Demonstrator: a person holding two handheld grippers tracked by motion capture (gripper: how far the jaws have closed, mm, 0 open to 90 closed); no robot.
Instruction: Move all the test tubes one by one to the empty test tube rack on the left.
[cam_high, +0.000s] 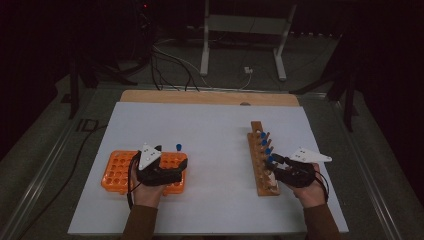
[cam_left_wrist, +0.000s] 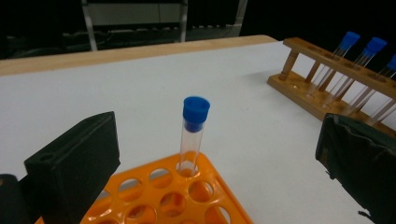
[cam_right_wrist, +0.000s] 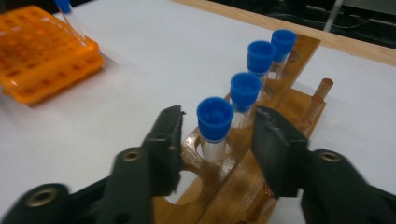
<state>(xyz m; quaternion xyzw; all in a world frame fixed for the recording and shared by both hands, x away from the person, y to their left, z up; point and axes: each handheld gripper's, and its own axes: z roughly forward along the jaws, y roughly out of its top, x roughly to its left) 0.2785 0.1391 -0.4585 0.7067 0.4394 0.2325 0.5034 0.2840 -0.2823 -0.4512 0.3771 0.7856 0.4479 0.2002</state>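
Observation:
An orange tube rack (cam_high: 117, 172) lies at the table's front left. One clear test tube with a blue cap (cam_left_wrist: 192, 140) stands upright in its far corner hole. My left gripper (cam_left_wrist: 217, 140) is open wide, a jaw on each side of that tube and well apart from it. At the right stands a wooden rack (cam_high: 260, 170) holding several blue-capped tubes. My right gripper (cam_right_wrist: 218, 125) straddles the nearest capped tube (cam_right_wrist: 215, 116); a small gap shows between each pad and the cap.
The white table sheet (cam_high: 215, 130) is bare between the two racks. The wooden rack has open holes (cam_right_wrist: 184, 184) near my right jaws. Beyond the table's far wooden edge are a metal stand (cam_high: 240, 30) and cables on the floor.

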